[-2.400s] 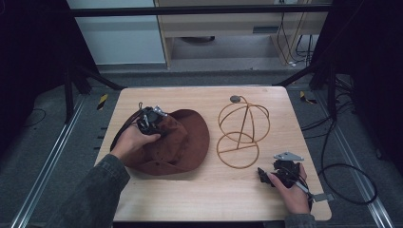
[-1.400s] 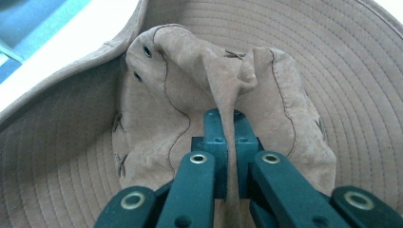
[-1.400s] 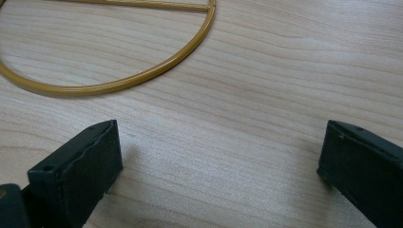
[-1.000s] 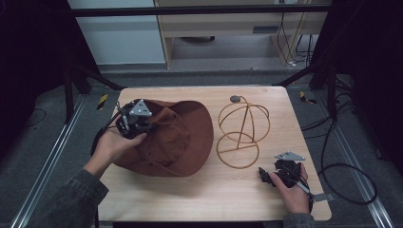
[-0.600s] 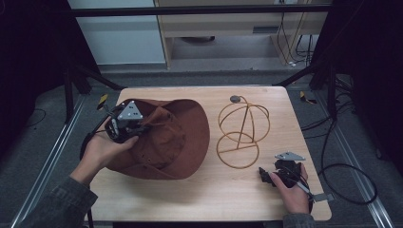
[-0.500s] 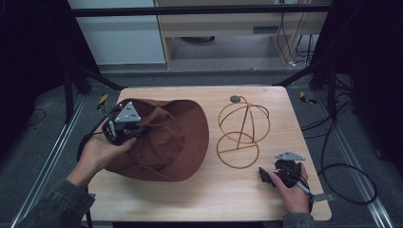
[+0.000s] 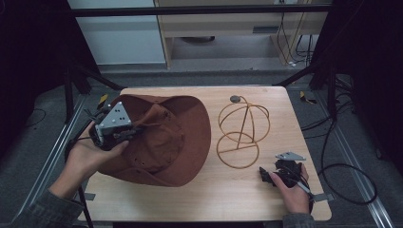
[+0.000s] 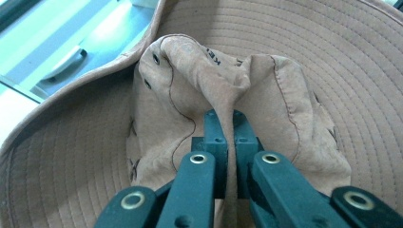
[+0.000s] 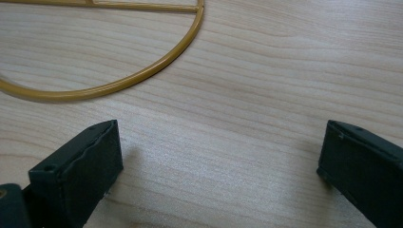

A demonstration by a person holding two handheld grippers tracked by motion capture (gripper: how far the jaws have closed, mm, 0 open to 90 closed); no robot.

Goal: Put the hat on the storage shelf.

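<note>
A brown wide-brimmed hat [image 7: 166,142] hangs lifted and tilted over the left half of the table, its far brim raised. My left gripper [image 7: 135,133] is shut on a pinched fold of the hat's crown [image 8: 223,90]; in the left gripper view the cloth runs between the closed jaws. A gold wire hat stand [image 7: 242,128] rises at the table's centre-right; its base ring [image 9: 109,85] curves across the right gripper view. My right gripper [image 7: 266,176] rests low near the front right corner, jaws wide open over bare wood [image 9: 223,142].
The wooden table [image 7: 214,199] has free room along its front and right edges. A small dark round knob [image 7: 235,99] lies at the back by the stand. Cables trail on the floor at the right; a metal rail runs along the left.
My left gripper has lifted the hat and drawn it leftward, tilting the brim up. The right hand has stayed put.
</note>
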